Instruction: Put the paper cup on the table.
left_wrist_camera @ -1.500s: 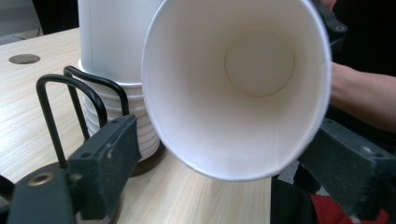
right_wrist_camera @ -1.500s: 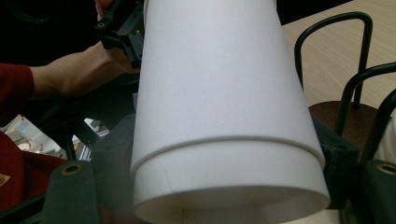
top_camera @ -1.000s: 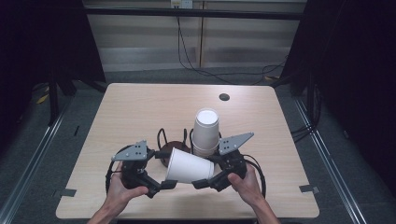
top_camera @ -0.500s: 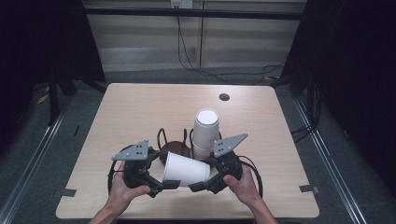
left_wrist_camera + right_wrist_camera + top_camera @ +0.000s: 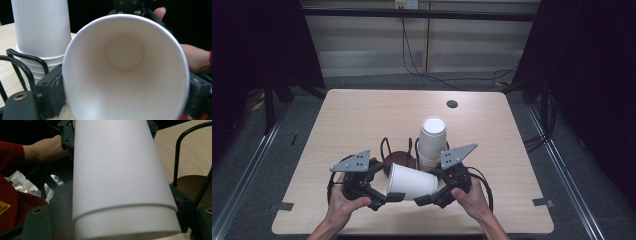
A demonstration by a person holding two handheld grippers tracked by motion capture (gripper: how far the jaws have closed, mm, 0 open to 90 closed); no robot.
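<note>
A white paper cup (image 5: 412, 181) lies on its side above the table's near edge, held between both grippers. My left gripper (image 5: 387, 197) is at its mouth end. The left gripper view looks straight into the open cup (image 5: 125, 75), with a black pad (image 5: 51, 92) against each side of the rim. These jaws have just been closing on the cup. My right gripper (image 5: 428, 197) is shut on the base end. In its view the cup's wall (image 5: 117, 170) runs away between the pads (image 5: 183, 202).
A tall stack of white cups (image 5: 432, 140) stands upright just behind the grippers, beside a black wire holder (image 5: 387, 147) with a round brown base (image 5: 404, 157). A small dark hole (image 5: 452, 104) marks the table's far side. The tabletop (image 5: 352, 120) is light wood.
The left gripper's jaws have drawn in against the cup's mouth end. Both hands and the cup have stayed in place.
</note>
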